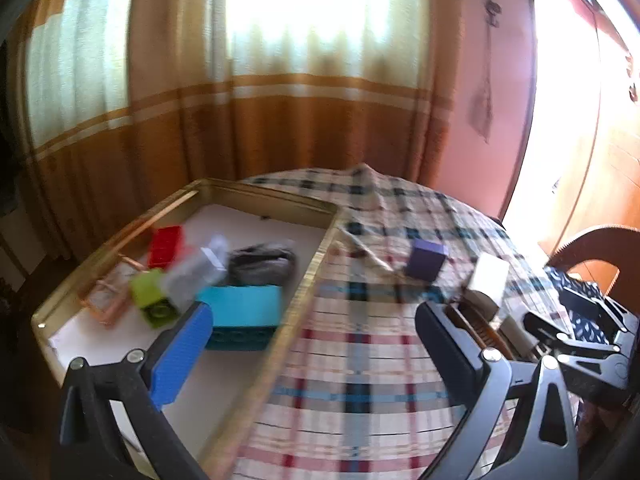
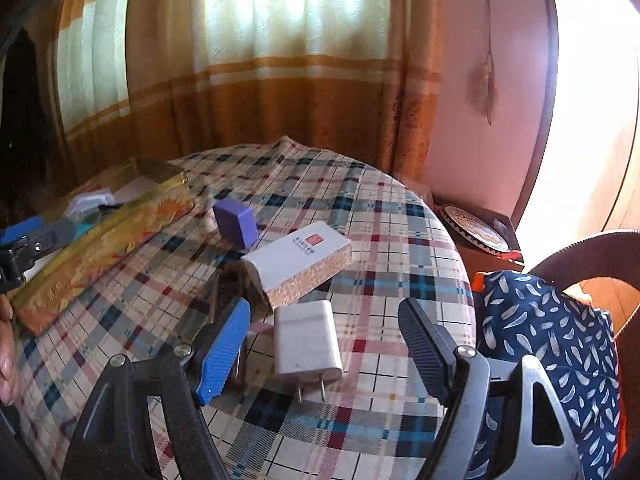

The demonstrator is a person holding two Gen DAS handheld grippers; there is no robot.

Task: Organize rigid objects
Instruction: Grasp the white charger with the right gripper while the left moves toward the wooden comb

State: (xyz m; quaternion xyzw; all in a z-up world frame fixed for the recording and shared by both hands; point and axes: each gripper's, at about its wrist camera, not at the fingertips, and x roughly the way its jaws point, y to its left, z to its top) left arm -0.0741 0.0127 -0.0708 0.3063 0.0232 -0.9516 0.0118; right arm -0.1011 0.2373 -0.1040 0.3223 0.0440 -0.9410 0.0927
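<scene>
Right wrist view shows the right gripper (image 2: 324,344) spread around a white charger (image 2: 306,346) near the table's (image 2: 392,216) front edge, pads not touching it, seemingly lined up to pinch it. Left gripper (image 1: 314,332) hangs spread and empty over the gold tray's (image 1: 308,280) right rim, where sorted blocks (image 1: 240,306) already lie.
</scene>
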